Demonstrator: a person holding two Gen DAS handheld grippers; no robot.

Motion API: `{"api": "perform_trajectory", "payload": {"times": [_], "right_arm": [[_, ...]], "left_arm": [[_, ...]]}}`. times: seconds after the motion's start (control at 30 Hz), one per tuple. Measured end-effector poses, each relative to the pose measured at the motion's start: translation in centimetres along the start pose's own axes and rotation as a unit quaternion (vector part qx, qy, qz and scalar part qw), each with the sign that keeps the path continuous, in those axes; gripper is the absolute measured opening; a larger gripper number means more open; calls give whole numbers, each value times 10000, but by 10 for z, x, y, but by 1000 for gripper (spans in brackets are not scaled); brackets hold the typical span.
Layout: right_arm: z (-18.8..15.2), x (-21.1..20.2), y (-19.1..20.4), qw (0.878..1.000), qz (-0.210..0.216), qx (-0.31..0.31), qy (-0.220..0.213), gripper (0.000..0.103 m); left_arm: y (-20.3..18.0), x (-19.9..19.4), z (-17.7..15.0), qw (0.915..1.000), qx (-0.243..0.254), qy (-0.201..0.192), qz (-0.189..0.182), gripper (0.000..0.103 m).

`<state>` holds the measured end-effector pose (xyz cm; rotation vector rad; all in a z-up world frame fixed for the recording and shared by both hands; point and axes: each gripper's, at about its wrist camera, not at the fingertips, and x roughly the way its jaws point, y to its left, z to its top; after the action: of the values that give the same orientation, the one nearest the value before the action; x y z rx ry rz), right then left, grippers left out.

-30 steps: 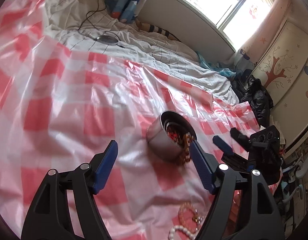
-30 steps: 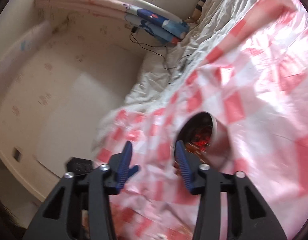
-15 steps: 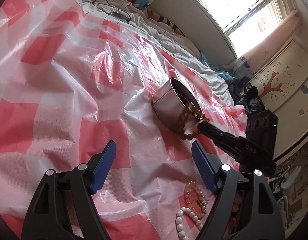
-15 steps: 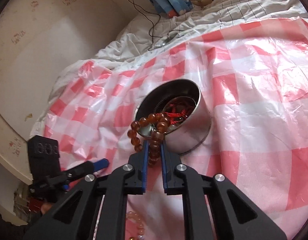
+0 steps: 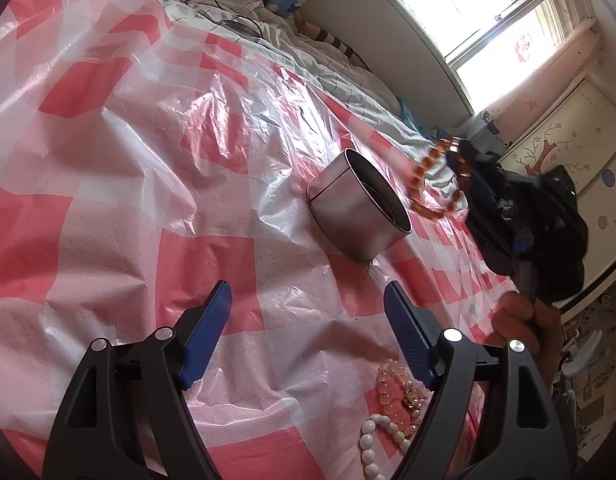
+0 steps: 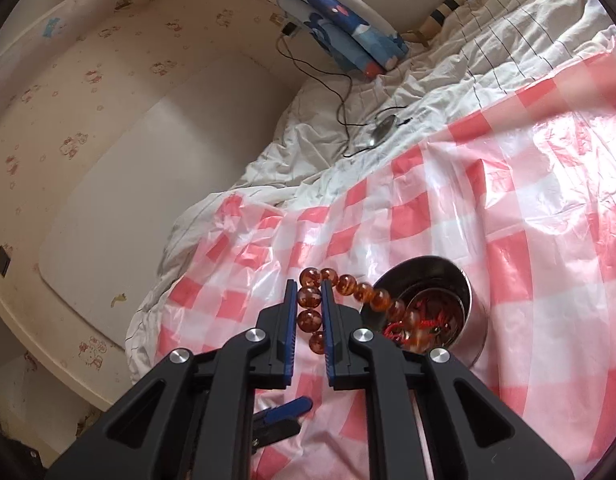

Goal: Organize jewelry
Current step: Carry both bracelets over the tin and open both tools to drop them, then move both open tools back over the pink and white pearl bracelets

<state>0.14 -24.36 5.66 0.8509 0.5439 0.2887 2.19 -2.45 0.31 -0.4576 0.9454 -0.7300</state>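
A round metal tin point(image 5: 358, 208) stands on the pink checked plastic sheet point(image 5: 147, 208); it also shows in the right wrist view point(image 6: 440, 308) with red jewelry inside. My right gripper point(image 6: 310, 296) is shut on an amber bead bracelet point(image 6: 356, 290) and holds it lifted, its loop hanging over the tin's mouth. In the left wrist view the bracelet point(image 5: 432, 176) hangs above and right of the tin. My left gripper point(image 5: 308, 300) is open and empty, low over the sheet in front of the tin.
A pale bead bracelet point(image 5: 400, 388) and a white pearl strand point(image 5: 372, 440) lie on the sheet by my left gripper's right finger. White bedding point(image 6: 448, 92) with a cable point(image 6: 348, 112) lies beyond the sheet. A wall and a blue pillow point(image 6: 340, 28) are behind.
My right gripper closed on the amber bracelet that hung over the tin's rim and lifted it up above the tin. My left gripper drew back from the tin.
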Motion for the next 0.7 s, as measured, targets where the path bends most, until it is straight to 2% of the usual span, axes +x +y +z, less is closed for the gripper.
{"api": "perform_trajectory", "payload": {"times": [0.13, 0.2, 0.33, 0.4, 0.57, 0.63, 0.7], "right_arm": [[1, 23, -22, 9960, -784, 258, 343, 20], [-4, 14, -26, 9948, -942, 324, 188, 38], [-21, -22, -17, 9908, -1321, 232, -176, 50], [-35, -42, -8, 9898, -1408, 102, -190, 67], [-84, -74, 9, 9870, -1578, -287, 111, 74], [-106, -80, 10, 9884, -1463, -343, 224, 74], [-123, -81, 7, 9870, -1527, -364, 332, 75]], "left_arm": [[1, 0, -1, 10000, -6, 3, -36, 75], [1, -1, -1, 10000, -10, -1, -69, 75], [1, -1, -1, 9999, 12, 19, -106, 76], [0, -5, -1, 9999, -14, 77, -143, 76], [-10, -25, -16, 9994, 68, 220, -252, 76], [-20, -29, -30, 9982, 341, 449, -200, 76], [-32, -33, -44, 9956, 723, 583, -86, 76]]}}
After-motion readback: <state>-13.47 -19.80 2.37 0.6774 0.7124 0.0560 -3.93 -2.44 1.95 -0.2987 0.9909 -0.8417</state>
